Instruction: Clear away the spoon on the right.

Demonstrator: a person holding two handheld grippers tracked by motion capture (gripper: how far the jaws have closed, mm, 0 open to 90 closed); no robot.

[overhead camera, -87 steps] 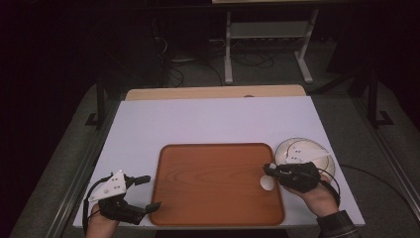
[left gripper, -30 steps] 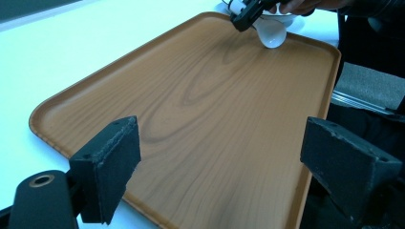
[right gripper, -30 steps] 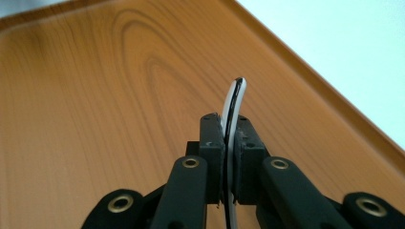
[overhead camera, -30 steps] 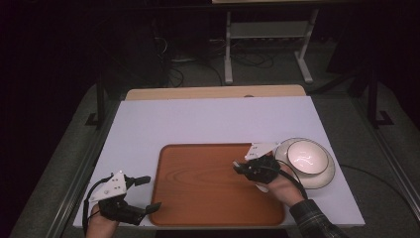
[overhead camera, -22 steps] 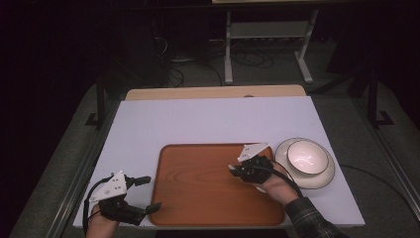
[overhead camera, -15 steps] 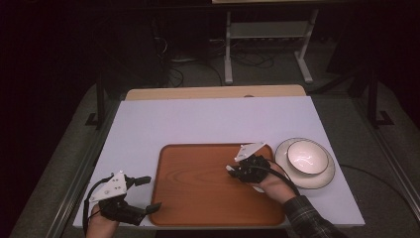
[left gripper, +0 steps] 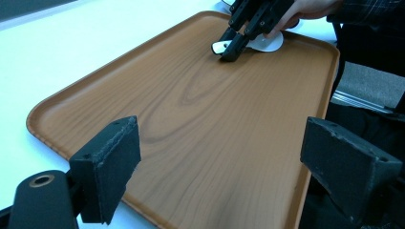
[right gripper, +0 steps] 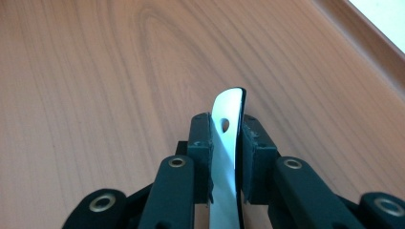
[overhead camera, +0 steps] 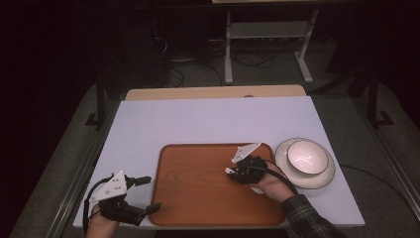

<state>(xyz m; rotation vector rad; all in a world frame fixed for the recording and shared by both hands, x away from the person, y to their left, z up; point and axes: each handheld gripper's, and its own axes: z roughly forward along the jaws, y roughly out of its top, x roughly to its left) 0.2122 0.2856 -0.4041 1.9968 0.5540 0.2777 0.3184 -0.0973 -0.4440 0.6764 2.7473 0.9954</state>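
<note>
Wood-grain tray (overhead camera: 198, 188) matt; white spoon (right gripper: 227, 143) glossy, ceramic-looking.

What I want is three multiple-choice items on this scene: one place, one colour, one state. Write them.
1. Where is the white spoon?
A. under a chair
B. between the right gripper's jaws, over the tray
C. on the floor

2. What colour is the tray?
A. blue
B. green
C. wood brown

3. How does the left gripper stand?
A. open, holding nothing
B. shut on a cup
C. shut on a cloth

Key:
1 B: the spoon's handle sits between the pads, and the jaws have just been opening.
2 C: brown wood grain shows across it.
3 A: its jaws stand wide apart with nothing between them.
</note>
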